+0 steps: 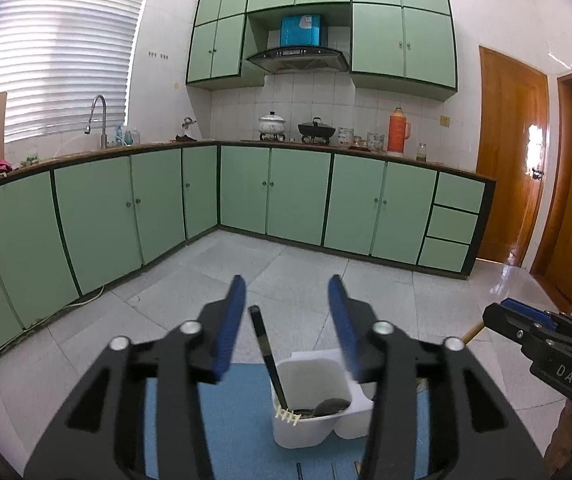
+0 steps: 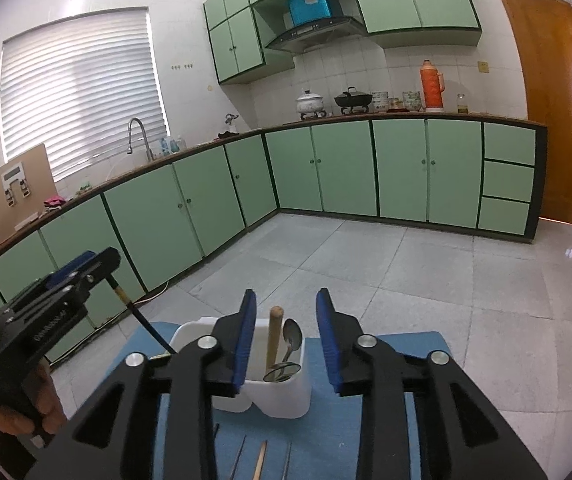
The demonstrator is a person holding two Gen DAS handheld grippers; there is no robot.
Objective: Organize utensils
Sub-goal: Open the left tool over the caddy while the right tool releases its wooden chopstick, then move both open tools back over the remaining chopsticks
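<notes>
A white two-compartment utensil holder (image 1: pixel 306 426) (image 2: pixel 281 394) stands on a blue mat (image 1: pixel 189 420) (image 2: pixel 406 354). In the left wrist view my left gripper (image 1: pixel 288 282) is open. A black-handled utensil (image 1: pixel 263 354) leans in one compartment, its top free between the blue pads. The right wrist view shows my right gripper (image 2: pixel 286 296) open too. A wooden handle (image 2: pixel 274 336) and a metal spoon (image 2: pixel 292 340) stand in the other compartment, between its fingers but untouched. The same view has the left gripper (image 2: pixel 85 268) at the upper end of the black handle (image 2: pixel 141 320).
Thin loose utensils (image 2: pixel 261 460) lie on the mat in front of the holder. A person's hand (image 2: pixel 45 404) holds the left gripper's grip. Beyond the mat is a pale tiled floor (image 1: pixel 326 272) ringed by green kitchen cabinets (image 1: pixel 298 192), with a wooden door (image 1: pixel 510 160) at the right.
</notes>
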